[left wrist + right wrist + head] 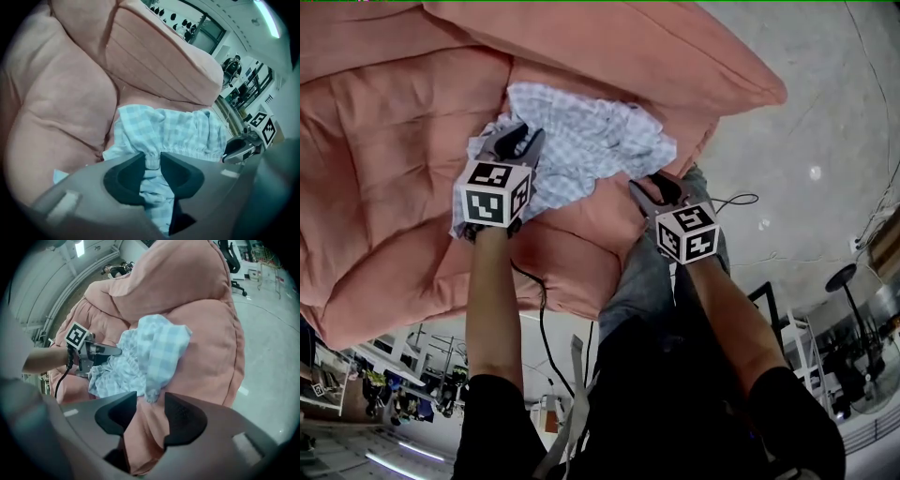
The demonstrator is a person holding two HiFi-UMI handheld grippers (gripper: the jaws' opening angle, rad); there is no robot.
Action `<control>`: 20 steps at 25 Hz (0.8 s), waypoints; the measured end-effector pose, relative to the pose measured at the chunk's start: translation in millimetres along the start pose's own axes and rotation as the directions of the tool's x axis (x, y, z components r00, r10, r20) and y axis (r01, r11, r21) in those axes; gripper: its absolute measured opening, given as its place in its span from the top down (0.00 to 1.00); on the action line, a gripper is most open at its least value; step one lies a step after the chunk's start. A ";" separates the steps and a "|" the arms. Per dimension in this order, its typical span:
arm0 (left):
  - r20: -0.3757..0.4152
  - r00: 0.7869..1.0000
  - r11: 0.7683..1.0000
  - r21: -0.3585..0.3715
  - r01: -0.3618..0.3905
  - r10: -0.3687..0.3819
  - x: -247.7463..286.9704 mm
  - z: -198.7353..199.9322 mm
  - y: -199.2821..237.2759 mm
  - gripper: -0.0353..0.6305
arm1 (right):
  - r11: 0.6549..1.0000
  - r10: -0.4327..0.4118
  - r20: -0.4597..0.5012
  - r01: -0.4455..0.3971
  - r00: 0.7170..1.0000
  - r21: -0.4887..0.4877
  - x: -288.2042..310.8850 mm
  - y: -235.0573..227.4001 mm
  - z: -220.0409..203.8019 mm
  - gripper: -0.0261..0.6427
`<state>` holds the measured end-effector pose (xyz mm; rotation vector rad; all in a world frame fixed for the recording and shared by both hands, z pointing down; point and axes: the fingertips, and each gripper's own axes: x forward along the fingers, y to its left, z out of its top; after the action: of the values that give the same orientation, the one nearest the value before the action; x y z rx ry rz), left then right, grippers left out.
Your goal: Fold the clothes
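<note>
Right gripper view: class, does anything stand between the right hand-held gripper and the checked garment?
Nothing visible. The right hand-held gripper is open over the pink cushion, with the checked garment just ahead.

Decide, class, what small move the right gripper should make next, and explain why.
Probably ease the right gripper forward to the garment's hanging corner and close on it. Its jaws stand apart with only the cushion between them, while the left gripper pinches the gathered edge.
</note>
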<state>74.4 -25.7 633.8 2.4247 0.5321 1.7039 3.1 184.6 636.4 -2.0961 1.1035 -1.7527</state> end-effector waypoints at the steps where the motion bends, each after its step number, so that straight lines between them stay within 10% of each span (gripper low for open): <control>1: 0.001 1.000 1.000 0.007 0.002 -0.002 -0.7 -0.3 -1.7 0.78 | 1.000 0.003 -0.012 -0.003 1.000 0.006 4.3 1.2 -4.1 0.68; 20: -0.033 0.999 0.998 0.061 -0.018 0.020 1.4 0.1 -11.0 0.88 | 0.994 -0.030 -0.064 0.036 0.998 0.107 4.1 4.9 -0.6 0.83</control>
<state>72.6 -14.9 631.7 2.4545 0.5757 1.7635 0.6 178.7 636.9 -2.0200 0.9709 -1.8604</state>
